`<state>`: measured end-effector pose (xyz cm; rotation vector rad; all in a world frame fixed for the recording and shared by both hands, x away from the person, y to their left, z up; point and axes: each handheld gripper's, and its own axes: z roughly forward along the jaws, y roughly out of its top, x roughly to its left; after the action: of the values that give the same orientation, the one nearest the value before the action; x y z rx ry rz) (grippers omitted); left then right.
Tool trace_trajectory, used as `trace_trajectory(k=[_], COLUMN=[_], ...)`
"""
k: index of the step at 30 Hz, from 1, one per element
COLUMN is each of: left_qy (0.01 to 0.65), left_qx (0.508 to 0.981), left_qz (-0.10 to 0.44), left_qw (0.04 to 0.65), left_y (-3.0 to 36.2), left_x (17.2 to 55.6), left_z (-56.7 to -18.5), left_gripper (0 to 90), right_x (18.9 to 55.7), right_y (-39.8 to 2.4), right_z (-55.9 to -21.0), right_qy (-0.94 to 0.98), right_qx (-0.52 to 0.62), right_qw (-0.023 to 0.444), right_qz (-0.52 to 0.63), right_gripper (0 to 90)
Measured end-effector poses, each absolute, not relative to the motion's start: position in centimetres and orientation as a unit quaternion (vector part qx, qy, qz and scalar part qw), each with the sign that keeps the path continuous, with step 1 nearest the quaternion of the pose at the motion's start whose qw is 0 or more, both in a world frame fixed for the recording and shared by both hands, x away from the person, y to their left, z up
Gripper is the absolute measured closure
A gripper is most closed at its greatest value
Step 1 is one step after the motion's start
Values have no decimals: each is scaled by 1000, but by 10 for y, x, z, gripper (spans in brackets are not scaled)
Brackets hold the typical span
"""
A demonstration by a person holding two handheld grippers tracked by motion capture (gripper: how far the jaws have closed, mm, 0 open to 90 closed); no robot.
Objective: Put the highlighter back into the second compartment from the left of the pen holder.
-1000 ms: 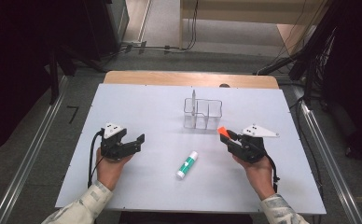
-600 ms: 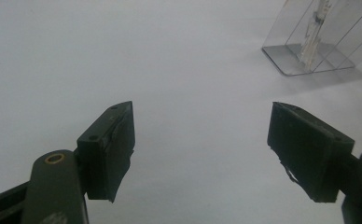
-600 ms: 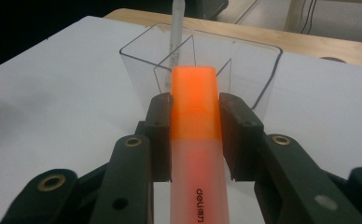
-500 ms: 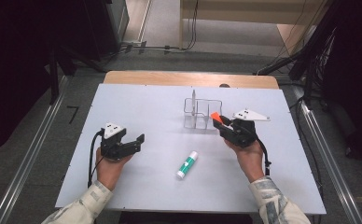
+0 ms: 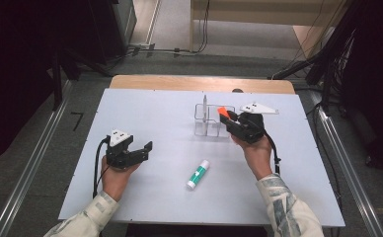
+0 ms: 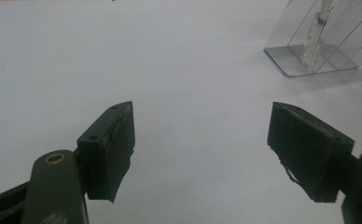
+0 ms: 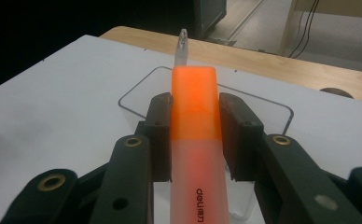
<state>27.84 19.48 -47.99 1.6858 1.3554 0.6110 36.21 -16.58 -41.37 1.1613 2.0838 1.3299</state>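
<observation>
Right gripper (image 5: 227,118) moved from table edge up to clear organizer (image 5: 203,127), clamped on one orange highlighter (image 7: 194,140), marked "deli". Left gripper (image 6: 202,149) gaping, empty. One pen (image 5: 205,107) inside organizer; one glue stick (image 5: 198,174) on table (image 5: 145,103).

A pen (image 5: 205,106) stands in the holder (image 5: 210,123) at the back of the tabletop (image 5: 160,118). The glue stick (image 5: 198,174) lies in front.

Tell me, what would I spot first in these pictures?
The bright orange highlighter, clamped in the right gripper just above the clear holder at the table's far side. Then the green-and-white glue stick lying alone mid-table, and the left gripper resting open near the left edge.
</observation>
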Motion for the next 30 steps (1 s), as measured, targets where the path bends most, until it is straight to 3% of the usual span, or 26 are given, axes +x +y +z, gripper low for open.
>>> trace_trajectory(k=[30], left_qy=[538], left_qx=[679], left_qz=[256], left_qw=[429], left_y=[197], left_x=[279], left_z=[-480], left_gripper=[224], right_x=[425], right_y=[-128], right_z=[-406], right_qy=[727], right_qx=[456], right_qw=[212], right_qz=[468], right_gripper=[644])
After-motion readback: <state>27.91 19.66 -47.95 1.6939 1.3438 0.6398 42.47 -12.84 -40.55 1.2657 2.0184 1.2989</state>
